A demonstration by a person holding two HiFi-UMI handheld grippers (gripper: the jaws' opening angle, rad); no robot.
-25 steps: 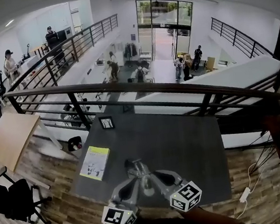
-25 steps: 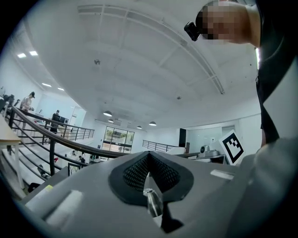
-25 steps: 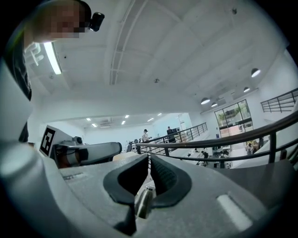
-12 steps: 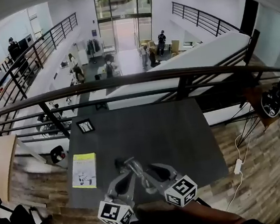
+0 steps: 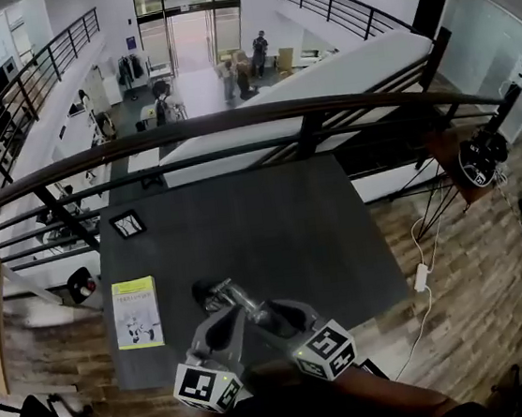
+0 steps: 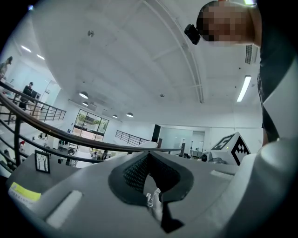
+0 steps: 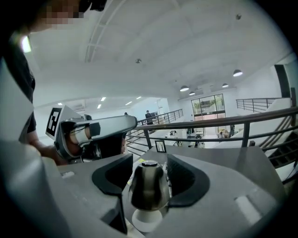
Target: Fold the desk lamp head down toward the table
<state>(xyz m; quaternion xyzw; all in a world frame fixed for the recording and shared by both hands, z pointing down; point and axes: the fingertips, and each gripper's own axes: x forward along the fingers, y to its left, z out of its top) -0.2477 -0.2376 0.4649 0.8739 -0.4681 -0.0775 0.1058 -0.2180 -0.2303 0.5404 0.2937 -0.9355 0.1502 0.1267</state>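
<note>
A small silver desk lamp stands near the front edge of the dark grey table (image 5: 272,220), its head (image 5: 207,292) leaning to the left. In the right gripper view that bell-shaped head (image 7: 148,188), with its white rim, sits between the jaws of my right gripper (image 7: 148,173). Those jaws are opening, and their pads stand off the head. My left gripper (image 5: 225,319) meets the lamp from the left. In the left gripper view its jaws (image 6: 151,188) are shut on a thin silvery part of the lamp arm (image 6: 155,201). The lamp base is hidden.
A yellow-green booklet (image 5: 136,313) and a small framed picture (image 5: 127,224) lie at the table's left side. A dark railing (image 5: 232,126) runs behind the table above an open atrium. A cable with a white plug block (image 5: 421,276) lies on the wooden floor at the right.
The head view has swung to the right. Both grippers have stayed at the lamp and sunk a little, and the lamp head now leans further left and lower.
</note>
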